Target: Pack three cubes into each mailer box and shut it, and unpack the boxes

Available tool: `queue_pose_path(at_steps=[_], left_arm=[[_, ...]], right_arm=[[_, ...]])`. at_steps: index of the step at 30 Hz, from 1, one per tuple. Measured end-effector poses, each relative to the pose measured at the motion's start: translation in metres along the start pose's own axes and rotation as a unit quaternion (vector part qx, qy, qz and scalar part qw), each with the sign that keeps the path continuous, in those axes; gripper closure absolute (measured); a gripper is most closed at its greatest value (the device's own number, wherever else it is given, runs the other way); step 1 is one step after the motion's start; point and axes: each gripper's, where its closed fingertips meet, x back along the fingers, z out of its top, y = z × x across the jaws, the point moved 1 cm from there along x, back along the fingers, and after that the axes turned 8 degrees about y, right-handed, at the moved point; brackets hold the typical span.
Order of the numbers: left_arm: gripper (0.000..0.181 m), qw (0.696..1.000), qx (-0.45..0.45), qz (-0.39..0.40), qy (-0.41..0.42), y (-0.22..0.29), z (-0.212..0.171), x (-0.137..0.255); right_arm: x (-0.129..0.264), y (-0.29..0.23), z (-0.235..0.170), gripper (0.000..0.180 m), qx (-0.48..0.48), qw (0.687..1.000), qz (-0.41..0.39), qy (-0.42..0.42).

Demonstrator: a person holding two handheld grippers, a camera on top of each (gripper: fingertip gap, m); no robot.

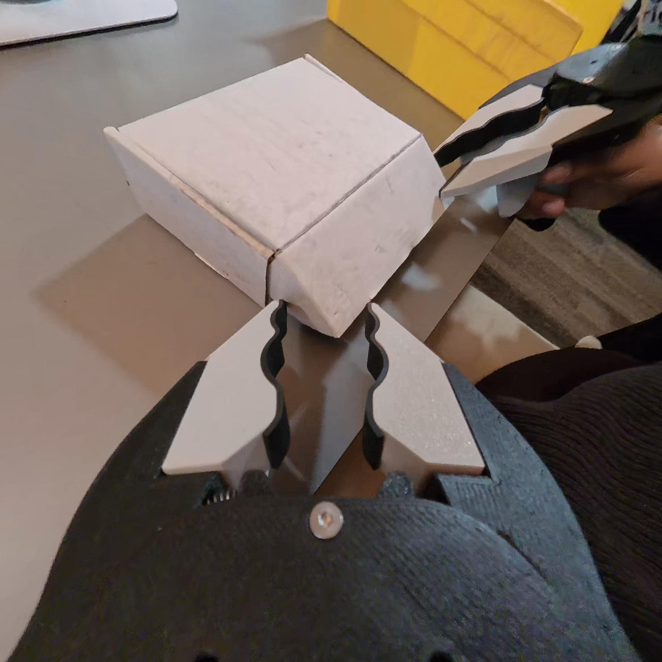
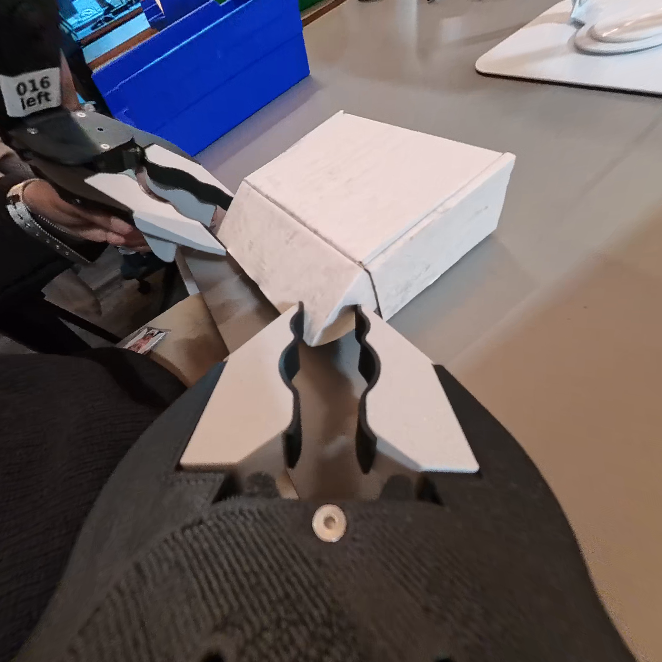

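A closed white mailer box [image 1: 272,186] sits at the near edge of the grey table [image 1: 89,322]. The left tool [image 1: 324,315] and right tool [image 2: 327,315] each stand spread at one front corner of it, with the corner just between the fingertips.

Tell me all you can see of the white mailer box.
The box is white corrugated cardboard, scuffed, with its lid down. Its front flap slopes outward, not tucked in. It sits on the grey table at the near edge. The left claw and right claw, both open, each straddle a front corner of the flap.
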Motion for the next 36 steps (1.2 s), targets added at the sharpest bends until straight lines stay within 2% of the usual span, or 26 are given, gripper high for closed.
queue_pose_path(at_steps=[3,9,12,14,16,20,23,27,36], left_arm=[[0.139,1.000,-0.020,0.009,-0.002,-0.001,-0.001,-0.001],[0.137,1.000,-0.005,-0.003,0.021,-0.002,0.007,0.003],[0.135,0.999,0.003,0.010,0.036,-0.010,0.011,0.004],[0.117,0.999,-0.003,0.035,0.033,-0.020,0.011,0.003],[0.099,0.998,-0.026,0.053,0.031,-0.031,0.012,0.001],[0.091,0.999,-0.005,0.017,0.032,-0.031,0.019,-0.006],[0.093,1.000,0.004,-0.010,0.007,-0.026,0.015,-0.012],[0.109,0.999,0.007,-0.037,-0.034,-0.020,0.007,-0.020],[0.119,0.999,-0.006,-0.007,-0.045,-0.027,0.003,-0.020]], right_arm=[[0.000,0.000,0.000,0.151,0.006,1.000,-0.002,0.000],[0.004,-0.002,0.003,0.145,0.077,0.997,-0.025,-0.002],[0.004,0.001,0.004,0.139,0.076,0.997,-0.033,0.000],[0.003,0.003,0.004,0.122,0.072,0.997,-0.033,-0.003],[0.001,0.005,0.006,0.115,0.068,0.997,-0.028,-0.005],[-0.006,0.008,0.002,0.101,0.043,0.998,0.000,-0.042],[-0.013,0.013,-0.003,0.104,0.065,0.995,0.006,-0.071],[-0.021,0.012,-0.006,0.112,0.080,0.993,0.027,-0.089],[-0.019,0.015,-0.007,0.134,0.066,0.993,0.033,-0.094]])
